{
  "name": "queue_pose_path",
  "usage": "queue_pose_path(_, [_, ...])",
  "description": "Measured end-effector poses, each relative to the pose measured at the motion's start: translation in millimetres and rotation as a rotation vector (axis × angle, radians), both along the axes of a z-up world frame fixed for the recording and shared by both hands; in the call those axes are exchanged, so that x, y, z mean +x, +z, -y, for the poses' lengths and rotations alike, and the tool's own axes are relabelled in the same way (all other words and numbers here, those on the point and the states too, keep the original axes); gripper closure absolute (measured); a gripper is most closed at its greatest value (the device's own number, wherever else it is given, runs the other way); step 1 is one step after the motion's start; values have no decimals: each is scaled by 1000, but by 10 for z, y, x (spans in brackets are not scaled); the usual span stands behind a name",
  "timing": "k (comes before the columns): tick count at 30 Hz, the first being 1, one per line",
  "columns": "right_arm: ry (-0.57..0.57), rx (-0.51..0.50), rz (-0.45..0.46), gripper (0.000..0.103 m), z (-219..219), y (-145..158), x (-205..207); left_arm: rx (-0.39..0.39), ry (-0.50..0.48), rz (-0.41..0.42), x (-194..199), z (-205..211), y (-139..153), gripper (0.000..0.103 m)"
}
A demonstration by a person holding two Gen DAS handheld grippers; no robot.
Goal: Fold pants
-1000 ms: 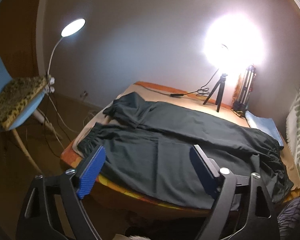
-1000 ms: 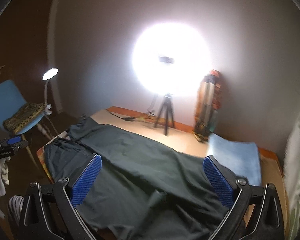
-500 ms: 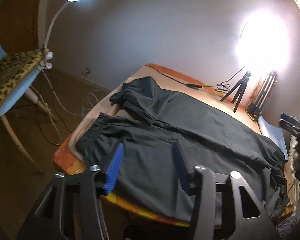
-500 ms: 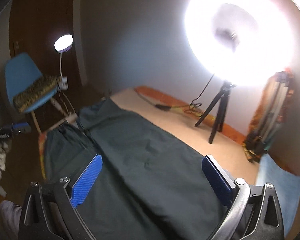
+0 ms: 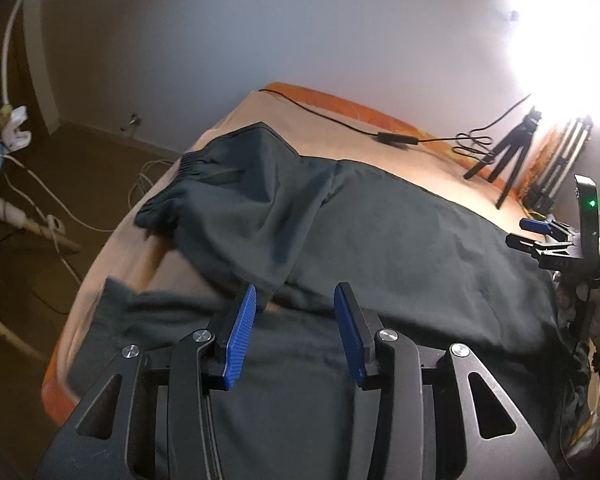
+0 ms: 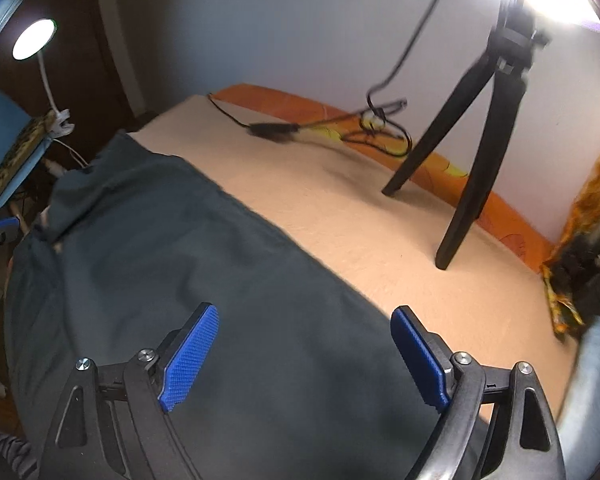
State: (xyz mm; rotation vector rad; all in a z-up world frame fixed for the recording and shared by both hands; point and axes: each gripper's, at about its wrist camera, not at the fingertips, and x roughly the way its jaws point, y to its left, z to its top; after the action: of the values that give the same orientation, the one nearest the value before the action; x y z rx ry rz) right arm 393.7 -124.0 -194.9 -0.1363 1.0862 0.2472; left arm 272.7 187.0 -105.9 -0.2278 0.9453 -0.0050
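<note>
While the dark pants (image 5: 380, 240) lie spread across the tan-covered table (image 5: 340, 140), the left gripper (image 5: 296, 304) hangs over a fold of them, jaws closing with nothing pinched. Over the fabric, the right gripper (image 6: 304, 332) stands wide, also closing, empty. A tripod (image 6: 480, 140) stands behind.

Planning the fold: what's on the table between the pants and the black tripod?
Only bare tan cover lies between pants and tripod, clear in the right wrist view.

Pants (image 5: 380, 240) on bed (image 5: 228, 128), tripod (image 6: 472, 152) behind.
</note>
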Motion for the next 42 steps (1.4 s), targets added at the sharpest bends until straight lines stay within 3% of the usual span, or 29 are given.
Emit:
queue_pose_path(6, [0, -4, -47, 12, 197, -274, 330, 4, 22, -23, 361, -53, -77, 64])
queue_pose_path(13, [12, 78, -91, 11, 336, -389, 402, -30, 66, -43, 613, -249, -178, 64])
queue_pose_path(15, [34, 76, -85, 18, 298, -368, 360, -45, 83, -47, 656, -318, -200, 64])
queue_pose_path(16, [47, 71, -83, 26, 261, -354, 335, -48, 89, -48, 674, -345, -206, 64])
queue_pose_path(22, [97, 107, -96, 89, 126, -274, 210, -55, 113, -53, 730, -431, -247, 64])
queue_pose_path(25, [83, 159, -88, 99, 127, -166, 175, -58, 119, -52, 742, -459, -253, 64])
queue_pose_path(34, [171, 298, 25, 103, -122, 574, -444, -66, 125, -27, 672, -571, -135, 64])
queue_pose_path(39, [306, 341, -1, 103, -560, 681, -1032, -55, 102, -41, 712, -533, -80, 63])
queue_pose_path(42, [389, 265, 18, 103, -791, 668, -1272, -62, 89, -58, 814, -454, -72, 62])
